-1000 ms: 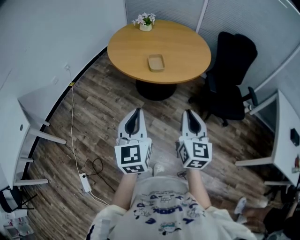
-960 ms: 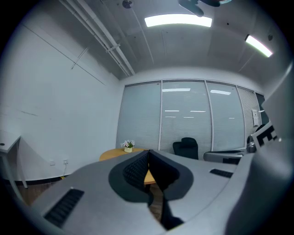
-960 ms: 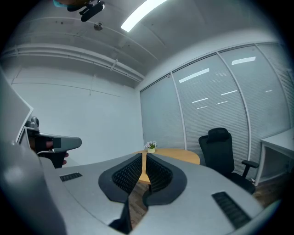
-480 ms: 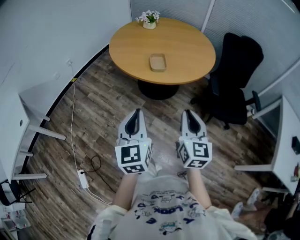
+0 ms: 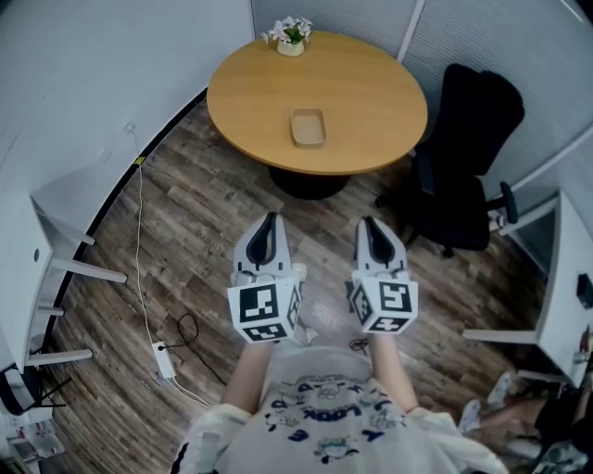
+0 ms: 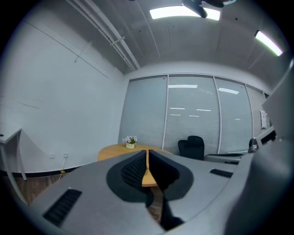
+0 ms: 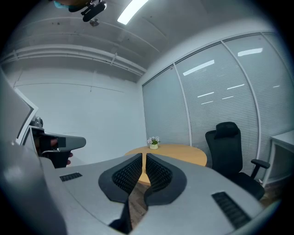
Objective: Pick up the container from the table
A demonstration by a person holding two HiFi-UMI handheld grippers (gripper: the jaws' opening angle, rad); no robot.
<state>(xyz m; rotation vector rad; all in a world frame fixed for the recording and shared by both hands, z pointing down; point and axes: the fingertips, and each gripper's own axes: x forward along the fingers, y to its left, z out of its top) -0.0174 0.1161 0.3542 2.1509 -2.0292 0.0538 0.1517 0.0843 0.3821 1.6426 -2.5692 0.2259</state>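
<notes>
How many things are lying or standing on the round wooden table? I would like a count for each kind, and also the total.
Container: 1
Flower pot: 1
Total: 2

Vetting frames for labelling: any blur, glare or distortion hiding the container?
Head view: even light, sharp, slight bending at edges; container clear on the table. Left gripper view: heavy fisheye, dark corners, ceiling light blown out; the shut left gripper covers mid-table, container not visible. Right gripper view: same fisheye; right gripper blocks it too.
</notes>
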